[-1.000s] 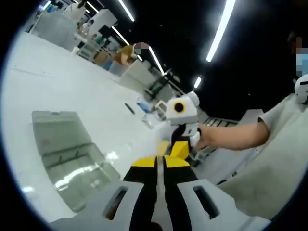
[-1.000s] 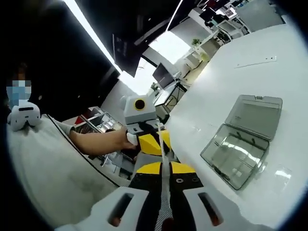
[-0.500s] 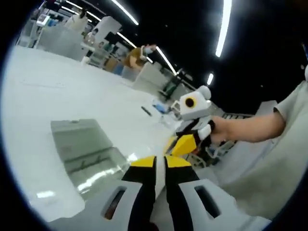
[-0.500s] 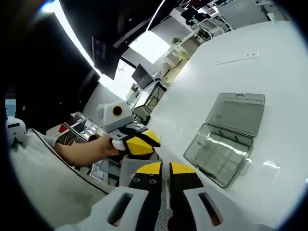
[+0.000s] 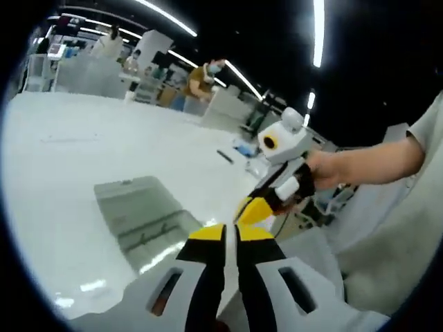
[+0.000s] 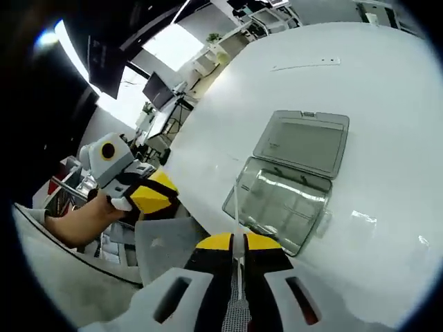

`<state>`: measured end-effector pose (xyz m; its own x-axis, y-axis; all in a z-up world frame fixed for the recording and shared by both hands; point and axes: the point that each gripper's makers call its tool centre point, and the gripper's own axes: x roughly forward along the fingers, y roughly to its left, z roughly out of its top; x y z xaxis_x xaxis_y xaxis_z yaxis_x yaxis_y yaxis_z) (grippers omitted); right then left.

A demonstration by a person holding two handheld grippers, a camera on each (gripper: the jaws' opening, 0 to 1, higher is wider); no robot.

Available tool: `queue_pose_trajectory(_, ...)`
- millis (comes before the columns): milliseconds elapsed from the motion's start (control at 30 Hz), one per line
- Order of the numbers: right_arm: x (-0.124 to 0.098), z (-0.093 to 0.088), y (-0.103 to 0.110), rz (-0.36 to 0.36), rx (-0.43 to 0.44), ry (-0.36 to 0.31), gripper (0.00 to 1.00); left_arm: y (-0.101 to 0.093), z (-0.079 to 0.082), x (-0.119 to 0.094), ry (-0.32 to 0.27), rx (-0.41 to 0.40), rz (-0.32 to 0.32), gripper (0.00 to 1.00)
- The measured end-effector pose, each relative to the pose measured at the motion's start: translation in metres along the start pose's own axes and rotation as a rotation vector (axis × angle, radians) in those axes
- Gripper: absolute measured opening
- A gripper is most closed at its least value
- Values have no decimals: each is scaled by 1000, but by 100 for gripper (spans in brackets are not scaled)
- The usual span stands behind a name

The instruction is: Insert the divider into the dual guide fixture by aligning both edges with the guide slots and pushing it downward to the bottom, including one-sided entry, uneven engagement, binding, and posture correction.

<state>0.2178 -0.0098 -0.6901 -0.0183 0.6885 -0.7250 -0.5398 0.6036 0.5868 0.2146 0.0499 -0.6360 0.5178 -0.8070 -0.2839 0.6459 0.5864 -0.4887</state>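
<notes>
We see one clear plastic case lying open on the white table, its smoky lid folded flat beside the compartmented tray. In the right gripper view it sits just beyond the yellow jaw tips; in the left gripper view the same case lies left of that gripper's jaws.

The divider is a thin, pale, translucent strip. It stands upright between the nearly closed jaws of the right gripper, pinched there, its upper end rising over the near corner of the tray. We cannot tell whether it touches the tray.

The left gripper has its jaws drawn almost together with only a narrow slit between them, and we see nothing held in them.

Compared with a second ago, both cameras have swung down toward the table, so the case sits nearer the centre of each view. The two grippers, tip to tip then, are now apart: the left gripper shows well to the left in the right gripper view.

We count two grippers, one case and one divider.
</notes>
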Motion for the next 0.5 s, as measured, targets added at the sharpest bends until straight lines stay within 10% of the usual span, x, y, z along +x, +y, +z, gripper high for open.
queue_pose_trajectory(500, 13, 13, -24, -238, 137, 80, 0, 12, -11, -10, 58, 170, 107, 3)
